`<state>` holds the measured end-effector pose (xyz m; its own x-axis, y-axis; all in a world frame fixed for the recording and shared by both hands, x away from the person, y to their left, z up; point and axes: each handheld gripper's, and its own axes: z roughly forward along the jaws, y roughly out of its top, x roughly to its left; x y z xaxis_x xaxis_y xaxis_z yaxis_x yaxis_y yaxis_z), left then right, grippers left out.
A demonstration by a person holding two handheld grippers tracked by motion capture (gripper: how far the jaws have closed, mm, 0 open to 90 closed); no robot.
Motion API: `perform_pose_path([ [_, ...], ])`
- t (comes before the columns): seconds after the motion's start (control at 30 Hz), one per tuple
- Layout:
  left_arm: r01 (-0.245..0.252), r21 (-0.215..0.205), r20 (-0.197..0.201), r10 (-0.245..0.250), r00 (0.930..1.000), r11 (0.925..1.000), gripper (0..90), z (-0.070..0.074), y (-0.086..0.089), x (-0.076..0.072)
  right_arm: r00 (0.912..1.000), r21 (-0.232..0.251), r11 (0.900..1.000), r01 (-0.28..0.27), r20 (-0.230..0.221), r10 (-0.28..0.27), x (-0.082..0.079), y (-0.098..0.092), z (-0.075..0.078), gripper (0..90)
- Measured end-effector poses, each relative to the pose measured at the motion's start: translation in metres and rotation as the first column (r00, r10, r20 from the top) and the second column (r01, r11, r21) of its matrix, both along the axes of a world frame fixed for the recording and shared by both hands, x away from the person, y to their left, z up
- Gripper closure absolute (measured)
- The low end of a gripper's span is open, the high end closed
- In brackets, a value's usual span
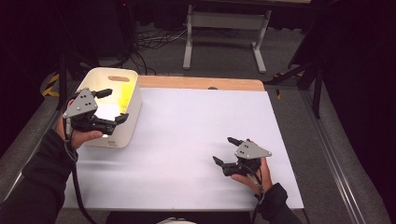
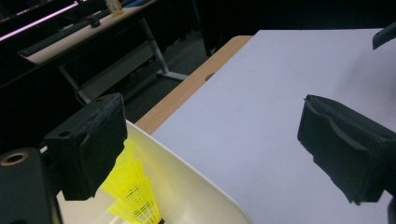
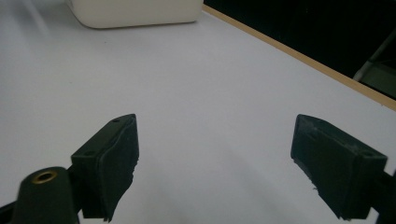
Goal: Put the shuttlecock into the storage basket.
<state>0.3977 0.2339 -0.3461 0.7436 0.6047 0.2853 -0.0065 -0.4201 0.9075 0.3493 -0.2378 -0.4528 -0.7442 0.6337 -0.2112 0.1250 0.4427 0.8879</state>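
the yellow shuttlecock (image 2: 133, 196) lies inside the white bin (image 1: 132, 120) at the tabletop (image 1: 196, 135) left edge, so placement appears complete; the left gripper (image 1: 111, 105) hovers released above the bin, and the right gripper (image 1: 226, 150) is released, empty, well apart.

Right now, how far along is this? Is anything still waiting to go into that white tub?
It looks close to finished. Yellow shuttlecocks already lie inside the white tub. The left gripper hangs open over the tub's rim, holding nothing. The right gripper rests open and unloaded above the white table. I see nothing loose there left to collect.
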Motion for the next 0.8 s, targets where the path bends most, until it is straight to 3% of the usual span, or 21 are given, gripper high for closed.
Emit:
perform_pose_path([
  [0.8, 0.073, 0.006, 0.024, -0.073, 0.997, 0.9973, 9.2, -0.013, -0.021, -0.016, 0.9996, -0.015, 1.0, -0.005, 0.029, 0.005, -0.005, 0.006, 0.003, 16.9],
])
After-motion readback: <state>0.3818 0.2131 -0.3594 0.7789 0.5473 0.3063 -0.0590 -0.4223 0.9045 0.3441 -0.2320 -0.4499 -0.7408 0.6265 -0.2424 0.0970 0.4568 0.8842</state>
